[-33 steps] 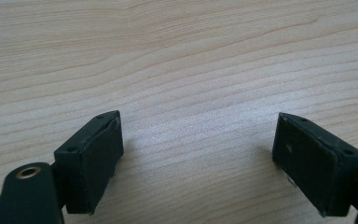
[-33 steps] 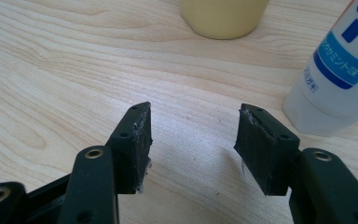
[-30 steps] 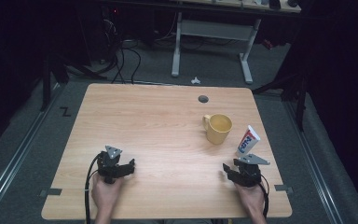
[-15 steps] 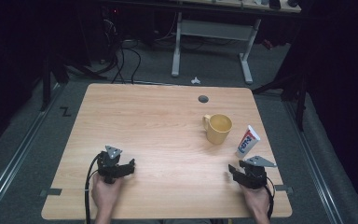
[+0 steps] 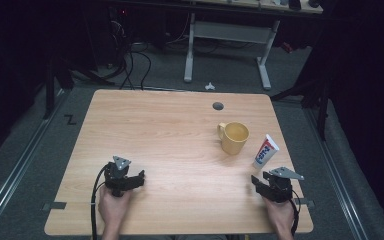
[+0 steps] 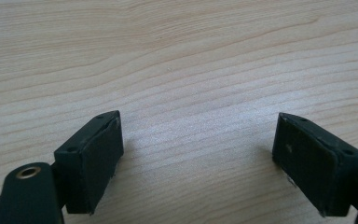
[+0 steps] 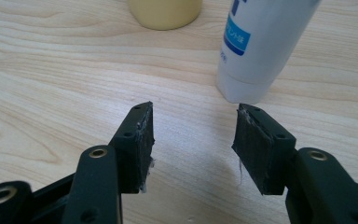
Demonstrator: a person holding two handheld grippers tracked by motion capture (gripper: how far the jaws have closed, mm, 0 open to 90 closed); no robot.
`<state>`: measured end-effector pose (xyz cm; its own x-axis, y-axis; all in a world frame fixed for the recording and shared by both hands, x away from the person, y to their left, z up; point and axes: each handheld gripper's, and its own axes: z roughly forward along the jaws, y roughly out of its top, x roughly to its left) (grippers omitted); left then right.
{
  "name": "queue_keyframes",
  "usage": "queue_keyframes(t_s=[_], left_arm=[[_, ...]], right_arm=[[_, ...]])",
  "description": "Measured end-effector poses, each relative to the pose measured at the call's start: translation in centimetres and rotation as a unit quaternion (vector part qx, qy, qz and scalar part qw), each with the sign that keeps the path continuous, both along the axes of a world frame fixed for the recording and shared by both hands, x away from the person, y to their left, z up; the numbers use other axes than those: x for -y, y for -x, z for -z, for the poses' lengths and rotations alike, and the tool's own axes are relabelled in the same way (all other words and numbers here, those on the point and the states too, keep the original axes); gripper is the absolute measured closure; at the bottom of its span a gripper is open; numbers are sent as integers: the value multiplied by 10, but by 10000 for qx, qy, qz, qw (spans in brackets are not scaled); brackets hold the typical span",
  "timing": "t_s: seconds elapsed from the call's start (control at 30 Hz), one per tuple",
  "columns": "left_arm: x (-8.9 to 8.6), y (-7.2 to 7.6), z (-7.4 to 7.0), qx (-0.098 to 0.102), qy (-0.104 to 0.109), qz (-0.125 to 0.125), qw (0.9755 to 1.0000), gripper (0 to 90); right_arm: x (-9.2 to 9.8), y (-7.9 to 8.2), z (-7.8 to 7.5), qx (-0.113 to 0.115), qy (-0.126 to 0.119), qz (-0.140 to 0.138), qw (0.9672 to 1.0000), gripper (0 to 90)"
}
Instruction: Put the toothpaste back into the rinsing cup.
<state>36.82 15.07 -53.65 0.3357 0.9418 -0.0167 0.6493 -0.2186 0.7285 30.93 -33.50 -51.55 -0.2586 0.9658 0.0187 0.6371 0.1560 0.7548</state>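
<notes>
Hovering near the toothpaste tube (image 5: 265,151), the right gripper (image 5: 266,184) holds its jaws apart, empty.
The tube stands upright beside a yellow mug (image 5: 234,137) at the worktop's (image 5: 170,130) right side; the left gripper (image 5: 130,181) rests wide open, well apart.

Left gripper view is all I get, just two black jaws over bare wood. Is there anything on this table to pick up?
Observer: Yes. A yellow mug stands right of the table's middle.
Operator: Only the mug?
Observer: No, a white tube with blue print stands upright on its cap beside the mug, on the side away from the handle.
Operator: Is the other hand near them?
Observer: The right gripper sits just short of the tube, jaws open with nothing between them.
Operator: Where does my gripper sit?
Observer: The left gripper is near the table's front left, far from both things.
</notes>
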Motion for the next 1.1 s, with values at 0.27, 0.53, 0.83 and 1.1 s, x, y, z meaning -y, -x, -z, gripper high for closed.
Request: queue_keyframes(t_s=[0.27,0.53,0.83,1.1], left_arm=[[0,0,0,-1,-1,1,10000,164],[0,0,0,-1,-1,0,10000,164],[0,0,0,0,-1,1,10000,165],[0,0,0,0,0,0,10000,164]], right_arm=[[6,-6,-5,66,-13,148,9999,457],[11,-13,-8,99,-9,312,9995,428],[18,-26,-13,151,-74,349,9993,426],[18,-36,-19,234,-134,358,9990,431]])
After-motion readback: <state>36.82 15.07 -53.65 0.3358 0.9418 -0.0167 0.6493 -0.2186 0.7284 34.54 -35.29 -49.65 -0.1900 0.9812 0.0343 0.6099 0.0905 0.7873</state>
